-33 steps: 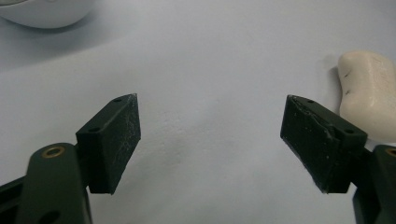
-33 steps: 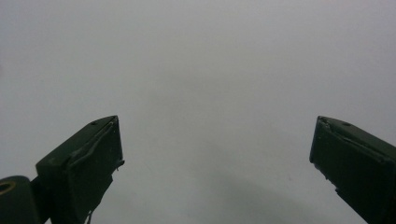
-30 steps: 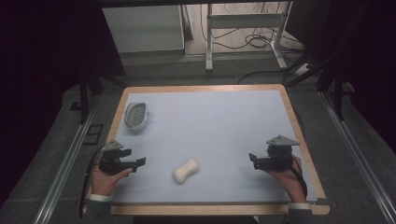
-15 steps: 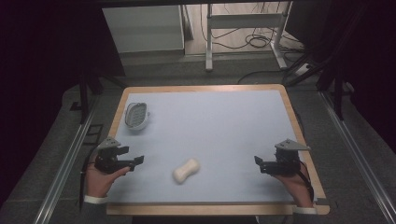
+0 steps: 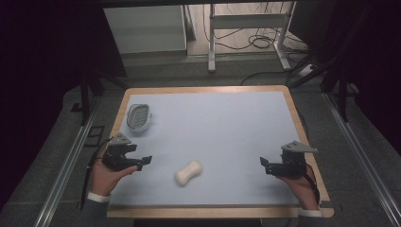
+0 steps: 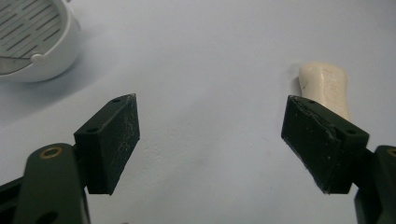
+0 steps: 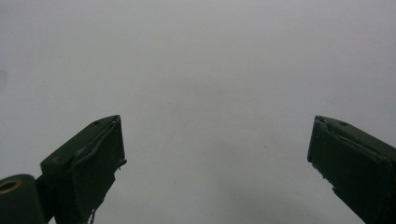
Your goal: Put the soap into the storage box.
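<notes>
The cream, peanut-shaped soap bar [image 5: 189, 171] lies untouched; left gripper [image 5: 143, 161] near it and right gripper [image 5: 263, 164] well apart, both jaws apart. Next, the left probably approaches the soap.

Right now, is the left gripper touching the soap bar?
Apart. The high view shows bare table between the left gripper and the soap bar.

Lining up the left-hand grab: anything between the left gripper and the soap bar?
Nothing. In the high view, bare blue table top separates the open left gripper from the soap bar; the left gripper view agrees. The soap dish sits off to the far side.
</notes>
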